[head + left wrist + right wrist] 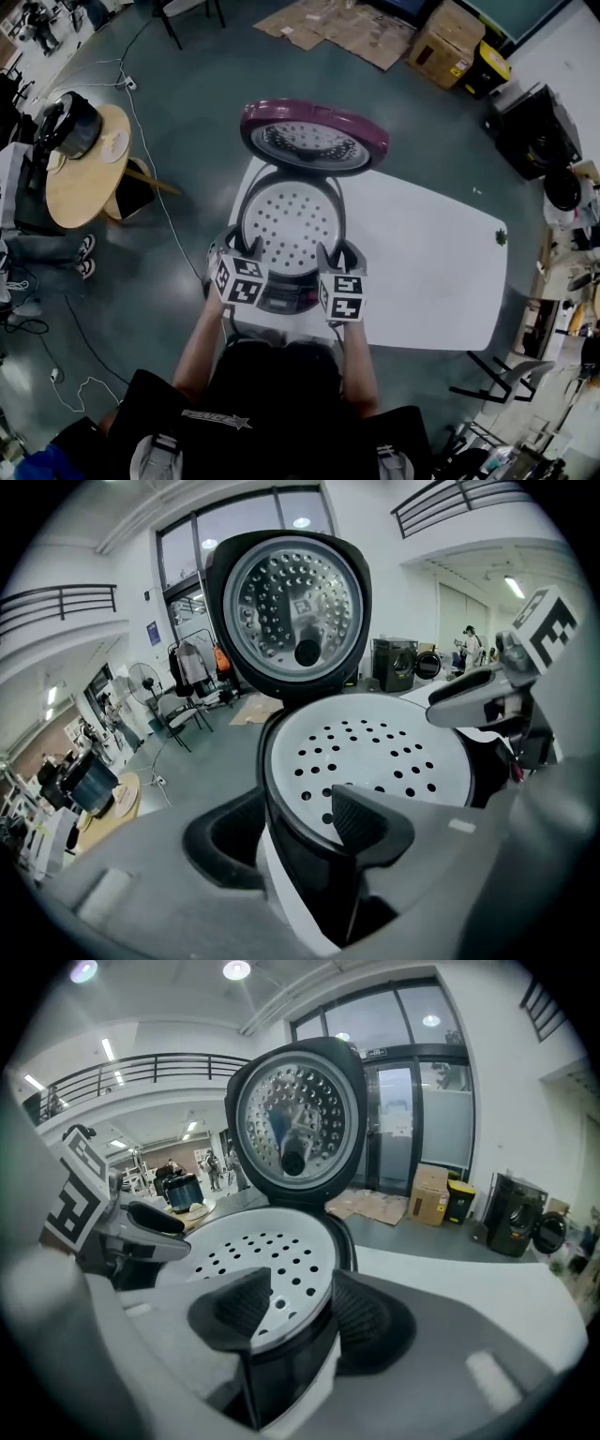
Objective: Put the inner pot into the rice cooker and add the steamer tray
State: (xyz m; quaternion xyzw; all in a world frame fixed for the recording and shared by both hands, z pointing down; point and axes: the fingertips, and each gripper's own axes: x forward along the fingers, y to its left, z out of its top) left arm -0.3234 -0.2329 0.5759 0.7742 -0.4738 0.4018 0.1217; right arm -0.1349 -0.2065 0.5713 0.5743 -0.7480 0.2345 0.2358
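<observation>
- we hold the left tongs (230,246) and the right tongs (337,255) at the near edge of the rice cooker (281,298), one on each side, probably to set the steamer tray (291,217) down level.
- both pairs are spread: each has one jaw over the tray and one outside the cooker's wall, straddling the rim without pinching it.
- the tray, white and full of holes, sits flat in the cooker's mouth.
- we cannot see the inner pot. we judge it lies under the tray.
- the lid (314,137) stands tipped back, so the opening is free.
- the cooker stands at the near end of the white table (431,262).
</observation>
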